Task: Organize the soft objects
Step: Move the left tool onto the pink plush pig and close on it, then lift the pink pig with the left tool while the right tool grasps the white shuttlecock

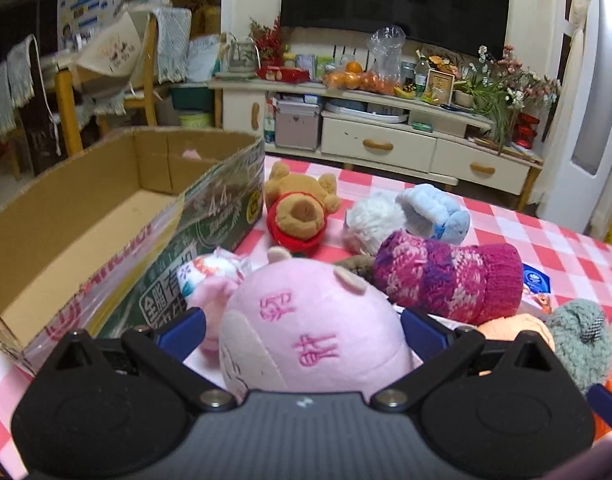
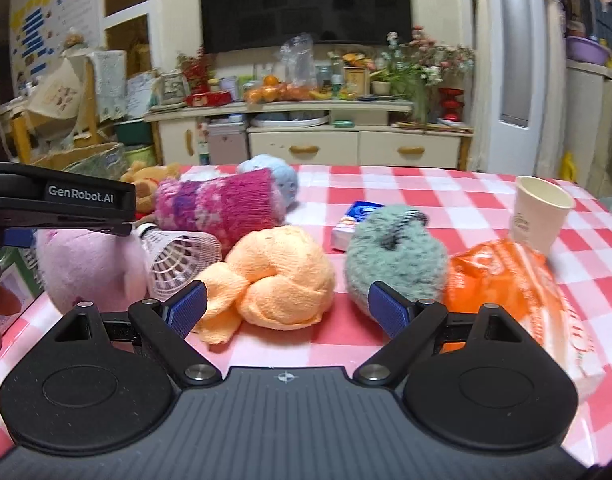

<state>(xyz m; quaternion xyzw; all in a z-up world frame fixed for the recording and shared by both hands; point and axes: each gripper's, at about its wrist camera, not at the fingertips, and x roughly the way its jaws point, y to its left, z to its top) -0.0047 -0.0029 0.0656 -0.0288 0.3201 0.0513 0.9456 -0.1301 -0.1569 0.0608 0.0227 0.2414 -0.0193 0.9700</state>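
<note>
In the left wrist view, our left hand-held gripper (image 1: 301, 330) pinches the pink plush toy (image 1: 306, 336) just beside the cardboard box (image 1: 105, 216) on the counter (image 1: 566, 256). In the right wrist view, our right hand-held gripper (image 2: 287, 310) is spread wide, empty, near the orange cloth (image 2: 273, 280).

A pink plush pig (image 1: 306, 332) with embroidered characters is seen at lower centre of the left wrist view; a knotted orange cloth (image 2: 273, 280) lies centre of the right view.
</note>
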